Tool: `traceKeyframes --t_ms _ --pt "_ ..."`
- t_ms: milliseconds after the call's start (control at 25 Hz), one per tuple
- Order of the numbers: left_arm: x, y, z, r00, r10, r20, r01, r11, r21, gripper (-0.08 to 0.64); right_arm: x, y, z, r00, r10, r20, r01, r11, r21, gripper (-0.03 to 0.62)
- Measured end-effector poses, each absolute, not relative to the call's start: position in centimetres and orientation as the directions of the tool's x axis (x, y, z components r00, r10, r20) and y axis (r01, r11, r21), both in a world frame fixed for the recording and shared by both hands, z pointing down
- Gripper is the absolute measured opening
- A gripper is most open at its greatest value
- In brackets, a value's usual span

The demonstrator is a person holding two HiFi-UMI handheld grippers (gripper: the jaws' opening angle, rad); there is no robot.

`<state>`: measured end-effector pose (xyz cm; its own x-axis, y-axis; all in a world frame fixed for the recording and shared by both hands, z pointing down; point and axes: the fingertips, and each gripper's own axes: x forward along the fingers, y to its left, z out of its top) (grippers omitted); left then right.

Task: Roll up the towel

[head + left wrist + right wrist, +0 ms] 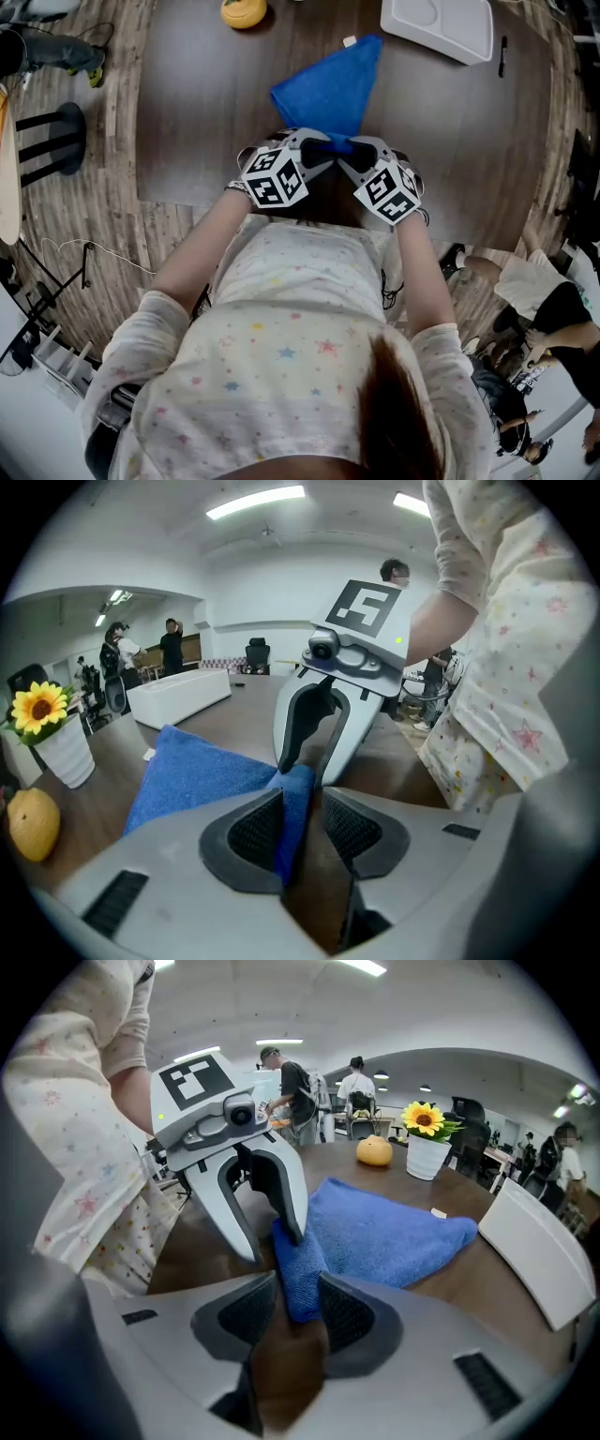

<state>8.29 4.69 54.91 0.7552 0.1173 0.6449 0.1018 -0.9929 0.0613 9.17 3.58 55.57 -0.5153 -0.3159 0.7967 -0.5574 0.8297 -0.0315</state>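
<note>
A blue towel (333,89) lies on the dark table (206,112), folded to a point toward me. Both grippers meet at that near corner, where the cloth is bunched. In the left gripper view the towel (197,775) has its edge between the jaws of my left gripper (302,799). It rests against one pad, with a gap to the other, so the gripper is open. My right gripper (298,1283) is shut on the bunched end of the towel (384,1232). The head view shows the left gripper (319,155) and right gripper (349,159) tip to tip.
A white tray (439,26) sits at the table's far right with a black pen (503,54) beside it. A yellow fruit (244,11) lies at the far edge, next to a sunflower pot (427,1143). Several people stand at the back of the room.
</note>
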Motion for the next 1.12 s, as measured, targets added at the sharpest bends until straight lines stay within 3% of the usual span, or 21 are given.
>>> traceKeyframes --t_ms 480,680,920,1120 --pt "8.6 2.4 56.7 0.711 -0.008 0.703 0.059 -0.996 -0.072 0.115 9.6 2.0 56.6 -0.416 -0.374 0.829 -0.531 0.840 0.112 0.129" --pt "8.4 2.8 56.5 0.715 0.043 0.698 0.034 -0.999 0.026 0.080 9.6 2.7 56.3 -0.447 -0.357 0.820 -0.522 0.849 0.085 0.105" --pt "8.1 5.6 56.2 0.693 0.130 0.709 0.093 -0.991 0.091 0.075 9.3 5.4 56.2 -0.478 -0.289 0.829 -0.488 0.873 0.023 0.103" --pt "8.4 5.7 55.8 0.704 0.093 0.704 0.087 -0.995 0.045 0.083 9.6 5.7 56.1 -0.520 -0.272 0.810 -0.570 0.816 -0.091 0.104"
